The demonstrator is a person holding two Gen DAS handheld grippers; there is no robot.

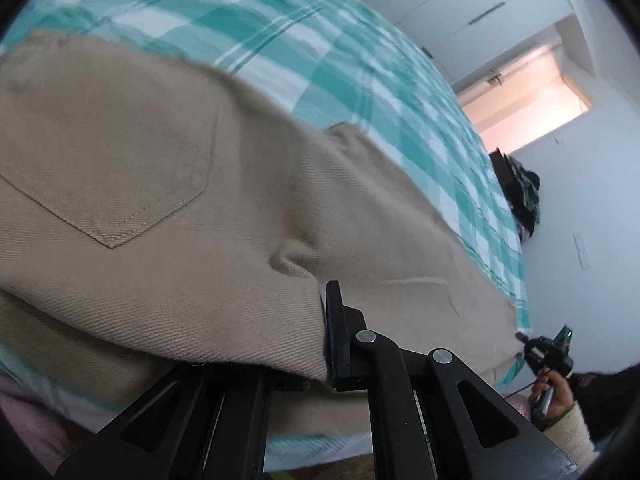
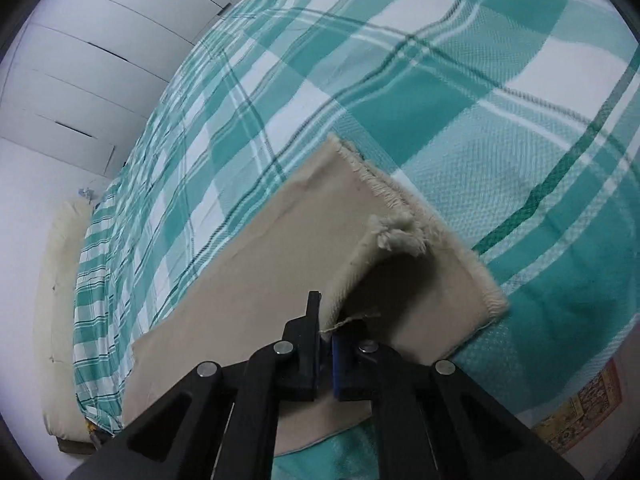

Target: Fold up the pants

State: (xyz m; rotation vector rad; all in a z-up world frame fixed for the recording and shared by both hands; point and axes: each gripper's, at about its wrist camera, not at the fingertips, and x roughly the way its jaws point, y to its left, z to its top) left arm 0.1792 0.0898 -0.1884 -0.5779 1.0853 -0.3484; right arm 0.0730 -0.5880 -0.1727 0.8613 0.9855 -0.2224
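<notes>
Beige pants [image 1: 168, 184] lie on a bed with a teal and white plaid cover [image 1: 320, 52]. In the left wrist view the back pocket faces up, and my left gripper [image 1: 326, 332] is shut on the pants' near edge; only its right finger shows, the cloth drapes over the other. In the right wrist view the pant legs [image 2: 248, 280] end in frayed hems. My right gripper [image 2: 326, 332] is shut on the upper leg's edge by the hem and lifts it off the lower leg. The right gripper also shows far right in the left wrist view [image 1: 520, 337].
White wardrobe doors [image 2: 80, 60] stand beyond the bed. A cream mattress edge [image 2: 60, 280] shows at left. A lit doorway [image 1: 532, 96] and dark clothes [image 1: 524, 196] are past the bed's far corner. A patterned rug [image 2: 580, 408] lies on the floor at right.
</notes>
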